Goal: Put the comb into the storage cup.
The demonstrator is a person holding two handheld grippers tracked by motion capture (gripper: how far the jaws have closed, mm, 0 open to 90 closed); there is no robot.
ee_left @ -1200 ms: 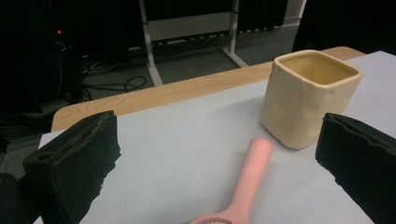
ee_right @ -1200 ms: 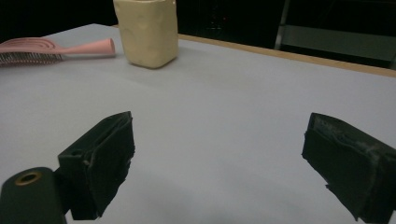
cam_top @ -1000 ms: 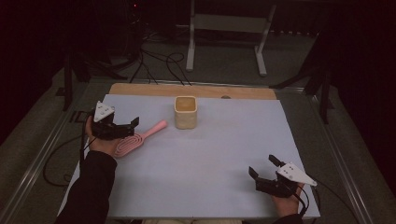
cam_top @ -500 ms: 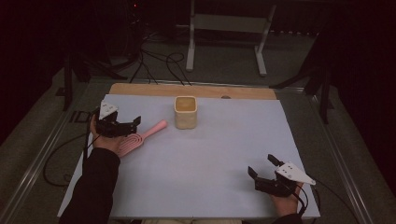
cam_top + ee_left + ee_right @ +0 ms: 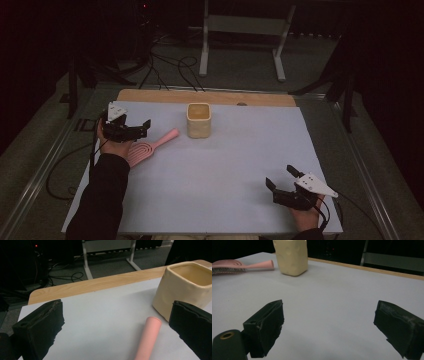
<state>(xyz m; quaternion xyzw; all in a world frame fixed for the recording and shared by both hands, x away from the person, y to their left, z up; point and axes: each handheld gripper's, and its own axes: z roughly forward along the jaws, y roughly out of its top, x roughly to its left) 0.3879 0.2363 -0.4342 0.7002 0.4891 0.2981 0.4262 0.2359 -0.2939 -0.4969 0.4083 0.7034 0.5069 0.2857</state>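
1. The left gripper (image 5: pixel 141 127), jaws wide apart and holding nothing, has drifted up the frame at left-centre, off the pink hairbrush (image 5: pixel 147 146); I judge the grasp not yet begun.
2. The brush lies left of the cream cup (image 5: pixel 199 120).
3. The right gripper (image 5: pixel 280 184), lower right, gapes empty.
4. No readable writing or brands.
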